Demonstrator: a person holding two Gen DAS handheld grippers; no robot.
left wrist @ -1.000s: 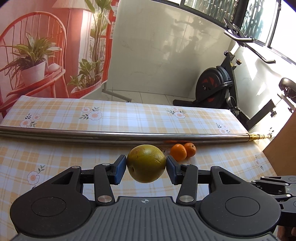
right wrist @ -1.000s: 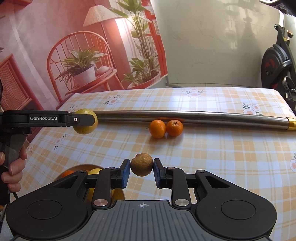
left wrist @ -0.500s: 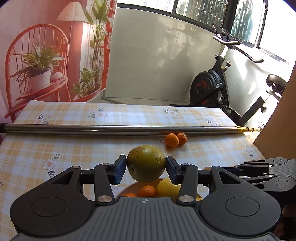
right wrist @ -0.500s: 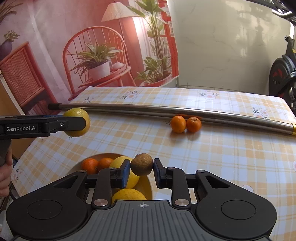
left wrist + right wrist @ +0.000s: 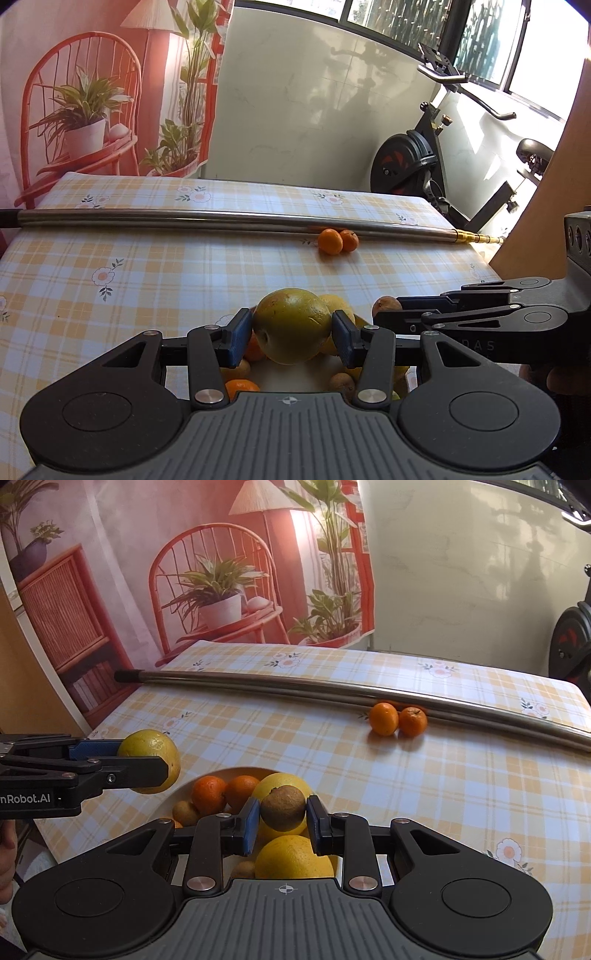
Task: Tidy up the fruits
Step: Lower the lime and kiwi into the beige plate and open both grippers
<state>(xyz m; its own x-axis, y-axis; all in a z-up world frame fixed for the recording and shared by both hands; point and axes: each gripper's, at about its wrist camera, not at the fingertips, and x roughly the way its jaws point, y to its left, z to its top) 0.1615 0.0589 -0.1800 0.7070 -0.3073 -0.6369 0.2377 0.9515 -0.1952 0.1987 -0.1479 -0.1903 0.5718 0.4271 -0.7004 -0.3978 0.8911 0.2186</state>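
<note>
Holding a citrus (image 5: 291, 325) in our left gripper (image 5: 291, 334) and a kiwi (image 5: 283, 808) in the right gripper (image 5: 282, 823), we hover directly above the bowl (image 5: 221, 773).

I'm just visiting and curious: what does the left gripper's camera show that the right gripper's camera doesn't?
Only the left wrist view shows the whole exercise bike and the pole's brass tip. Only the right wrist view shows the bowl openly, with two large yellow fruits inside. Both show the steel pole, two mandarins beside it, the left gripper holding a greenish-yellow citrus, and the right gripper holding a small brown fruit.
</note>
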